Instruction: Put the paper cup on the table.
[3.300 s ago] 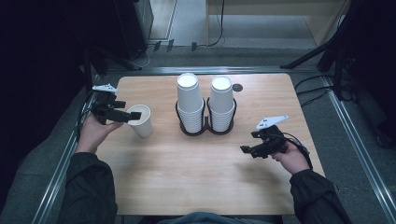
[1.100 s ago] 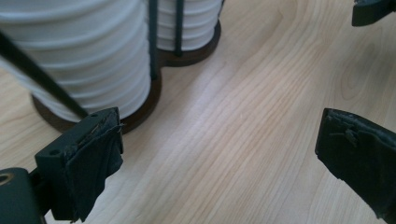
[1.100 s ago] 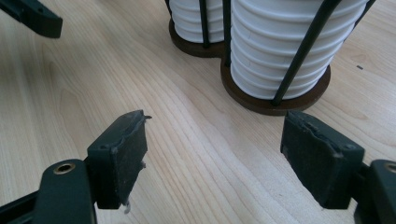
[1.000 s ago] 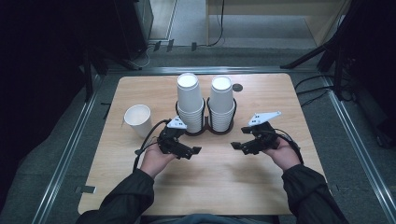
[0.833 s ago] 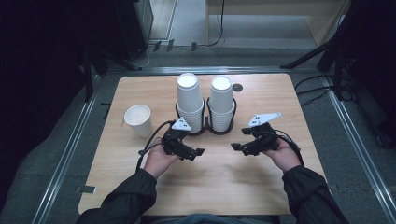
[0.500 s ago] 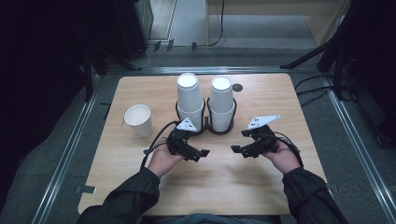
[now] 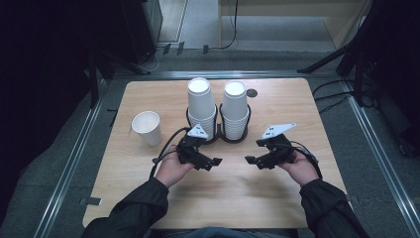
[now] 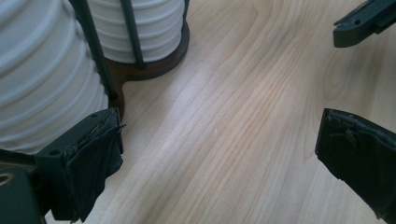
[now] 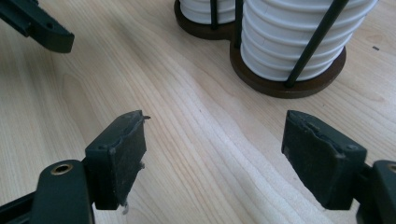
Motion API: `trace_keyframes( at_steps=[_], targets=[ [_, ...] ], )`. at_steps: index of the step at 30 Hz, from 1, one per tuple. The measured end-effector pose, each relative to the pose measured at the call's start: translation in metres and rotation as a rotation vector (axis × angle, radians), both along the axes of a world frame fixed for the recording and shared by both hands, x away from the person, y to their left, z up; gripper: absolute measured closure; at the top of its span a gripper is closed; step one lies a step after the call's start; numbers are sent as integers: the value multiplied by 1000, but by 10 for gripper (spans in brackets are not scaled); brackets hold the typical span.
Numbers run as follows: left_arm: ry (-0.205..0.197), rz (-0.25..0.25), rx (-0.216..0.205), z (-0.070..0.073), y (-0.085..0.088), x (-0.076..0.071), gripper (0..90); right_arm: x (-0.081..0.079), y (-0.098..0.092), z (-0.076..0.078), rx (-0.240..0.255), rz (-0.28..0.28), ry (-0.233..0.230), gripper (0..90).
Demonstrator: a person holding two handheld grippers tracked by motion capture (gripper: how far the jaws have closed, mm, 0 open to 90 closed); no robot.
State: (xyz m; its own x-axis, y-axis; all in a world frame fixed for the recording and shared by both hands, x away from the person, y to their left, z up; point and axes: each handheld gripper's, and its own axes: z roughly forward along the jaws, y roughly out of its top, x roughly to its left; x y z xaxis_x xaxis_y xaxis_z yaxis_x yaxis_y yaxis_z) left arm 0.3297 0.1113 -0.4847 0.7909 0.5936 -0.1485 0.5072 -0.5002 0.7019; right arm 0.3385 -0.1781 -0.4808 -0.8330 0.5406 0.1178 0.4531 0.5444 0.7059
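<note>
Two tall stacks of white paper cups, the left stack (image 7: 200, 106) and the right stack (image 7: 235, 109), stand in a dark double holder (image 7: 218, 136) at the table's middle back. A single white cup (image 7: 147, 127) stands upright to their left. My left gripper (image 7: 212, 162) hovers low in front of the left stack, open and holding nothing. My right gripper (image 7: 251, 161) faces it from the right, also open and holding nothing. The left gripper view has the ribbed stacks (image 8: 42, 84) just beyond the left jaw. In the right gripper view the holder's base (image 9: 285, 84) lies ahead to the right.
The wooden table (image 7: 218, 198) has bare room in front of the holder and between the two grippers. A small dark round spot (image 7: 252, 92) sits behind the right stack. Metal rails (image 7: 69, 158) run along both sides, and cables lie on the floor at the right.
The single cup, held by my left gripper 3.3 s ago, now stands alone at the left. My left gripper has since drifted right toward the centre; the right one barely moved.
</note>
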Motion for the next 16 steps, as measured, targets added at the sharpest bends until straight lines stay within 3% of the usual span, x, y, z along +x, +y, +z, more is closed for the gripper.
trace_keyframes(
  at_steps=[12, 16],
  targets=[
    [-3, -3, 8, 1, 3, 2, 12, -1, -1, 0, -10, 7, -10, 220],
    [3, 10, 12, 0, 6, 4, 12, -1, -2, 1, 12, -6, 7, 217]
  ],
)
